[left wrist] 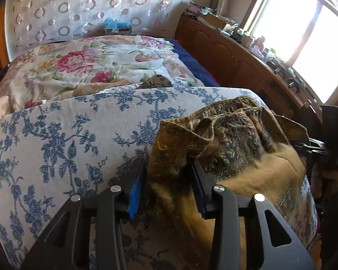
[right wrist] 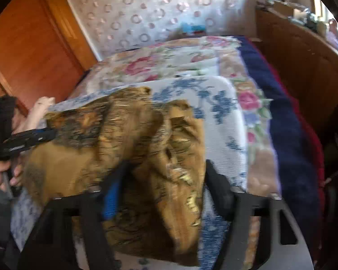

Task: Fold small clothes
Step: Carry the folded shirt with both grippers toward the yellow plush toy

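The crumpled brown patterned small garment point(left wrist: 225, 139) lies on the blue-floral white padded board point(left wrist: 67, 135). A bunched edge sits between the left gripper point(left wrist: 167, 177) fingers; clamping cannot be confirmed. The right gripper point(right wrist: 164, 180) fingers stand apart, straddling cloth. Risk: grabbing several layers drags the pile instead of spreading it.

Shorts point(left wrist: 225, 135): brown printed cloth, soft and creased; cover point(left wrist: 67, 135): matt woven cloth, blue flowers; tongs point(left wrist: 166, 171): matt black plastic, shiny metal rivets; door point(right wrist: 33, 45): glossy wood.
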`<act>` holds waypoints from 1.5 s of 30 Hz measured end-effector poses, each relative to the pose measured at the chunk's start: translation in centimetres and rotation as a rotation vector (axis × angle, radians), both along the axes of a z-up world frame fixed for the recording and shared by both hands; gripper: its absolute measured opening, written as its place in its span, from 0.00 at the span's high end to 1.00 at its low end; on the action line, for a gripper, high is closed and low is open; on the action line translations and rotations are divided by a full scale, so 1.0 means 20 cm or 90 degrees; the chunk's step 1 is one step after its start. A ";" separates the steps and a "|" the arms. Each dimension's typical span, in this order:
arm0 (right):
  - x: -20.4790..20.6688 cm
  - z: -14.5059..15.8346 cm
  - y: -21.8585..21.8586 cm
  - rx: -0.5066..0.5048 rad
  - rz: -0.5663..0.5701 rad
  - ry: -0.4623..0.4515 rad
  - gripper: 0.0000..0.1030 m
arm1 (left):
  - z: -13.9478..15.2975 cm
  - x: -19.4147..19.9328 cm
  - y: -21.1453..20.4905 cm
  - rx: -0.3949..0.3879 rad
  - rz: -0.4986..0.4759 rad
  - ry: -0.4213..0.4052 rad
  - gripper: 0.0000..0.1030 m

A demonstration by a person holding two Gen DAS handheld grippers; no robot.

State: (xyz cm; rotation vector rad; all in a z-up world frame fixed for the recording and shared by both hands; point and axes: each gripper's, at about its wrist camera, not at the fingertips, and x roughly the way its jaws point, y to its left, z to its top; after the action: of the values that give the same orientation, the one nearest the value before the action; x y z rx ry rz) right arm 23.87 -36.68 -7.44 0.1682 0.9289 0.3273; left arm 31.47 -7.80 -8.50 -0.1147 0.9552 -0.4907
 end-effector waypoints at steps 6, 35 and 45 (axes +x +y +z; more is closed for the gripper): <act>-0.04 0.04 0.07 -0.002 0.033 -0.028 0.89 | 0.07 -0.05 0.03 -0.065 -0.012 -0.028 0.93; 0.29 0.68 1.28 -0.043 0.314 -0.246 0.92 | 0.46 -0.70 1.18 -0.102 0.292 -0.244 0.94; 0.61 0.65 2.07 -0.075 0.468 -0.241 0.92 | 0.18 -0.80 1.56 -0.112 0.434 -0.203 0.94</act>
State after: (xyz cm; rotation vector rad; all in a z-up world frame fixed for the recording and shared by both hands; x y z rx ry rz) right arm 36.12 4.70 5.53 -0.3485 0.6002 0.9464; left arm 15.53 23.47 -4.98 -0.4876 0.5097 0.0438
